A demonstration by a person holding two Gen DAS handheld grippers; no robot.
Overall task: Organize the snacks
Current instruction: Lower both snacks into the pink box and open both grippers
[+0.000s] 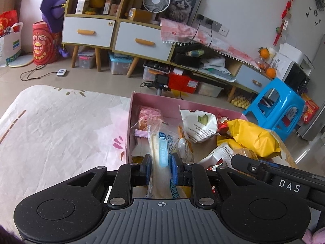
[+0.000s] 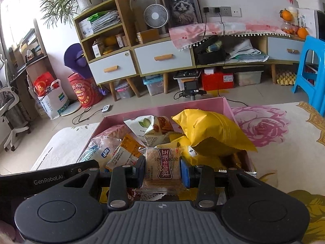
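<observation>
A pink box (image 1: 154, 98) (image 2: 227, 105) on the table holds several snack packs. My left gripper (image 1: 161, 167) is shut on a long clear bread pack with a blue label (image 1: 160, 152), held over the box's near left part. My right gripper (image 2: 162, 171) is shut on a small clear cracker pack with a dark red label (image 2: 162, 166), over the box's near edge. A big yellow bag (image 1: 251, 136) (image 2: 211, 130) lies at the box's right side. A white pistachio pack (image 1: 200, 125) (image 2: 151, 129) lies behind the grippers.
The table has a floral cloth (image 1: 61, 132) (image 2: 274, 134). The other gripper's black body (image 1: 284, 180) (image 2: 46, 180) shows close beside each view. A blue plastic stool (image 1: 276, 105) (image 2: 310, 69) stands past the table's right. Cabinets and floor clutter lie beyond.
</observation>
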